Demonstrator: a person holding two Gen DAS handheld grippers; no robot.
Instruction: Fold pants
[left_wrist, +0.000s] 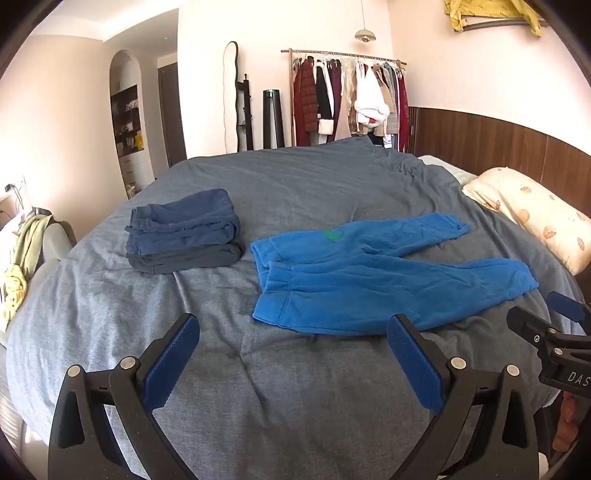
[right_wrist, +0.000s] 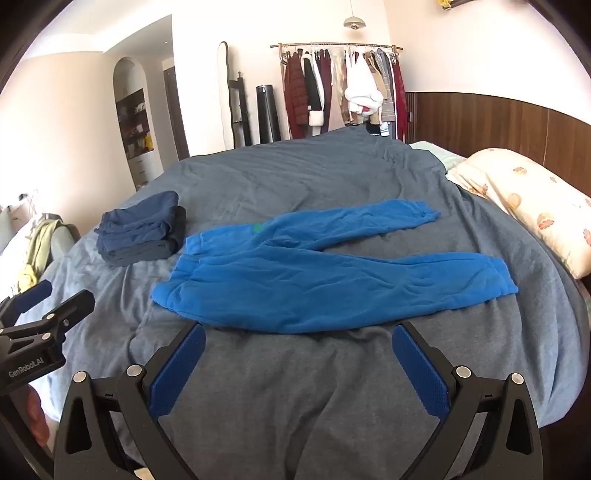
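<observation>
The pants (right_wrist: 325, 273) lie spread flat on the bed (right_wrist: 332, 406), waistband toward the left, both legs running right and splayed apart in a narrow V. The fabric looks like thick fleece: soft, limp and light, likely to sag and drag on the duvet rather than hold any shape. It should not be slippery, and nothing about it is fragile. The sturdiest places to pinch look like the waistband corners and the ribbed cuffs; a mid-leg pinch would probably just bunch the cloth.

Both tools hover short of the near edge of the pants. The left gripper (left_wrist: 291, 358) has its jaws spread wide with nothing between them, and the right gripper (right_wrist: 299, 365) is likewise wide and empty. The near leg lies just beyond the right gripper's tips.

No containers show on the bed. A stack of folded dark clothes (left_wrist: 184, 232) sits just left of the waistband, close but apart. A pillow (right_wrist: 532, 214) lies at the far right, clear of the cuffs.
</observation>
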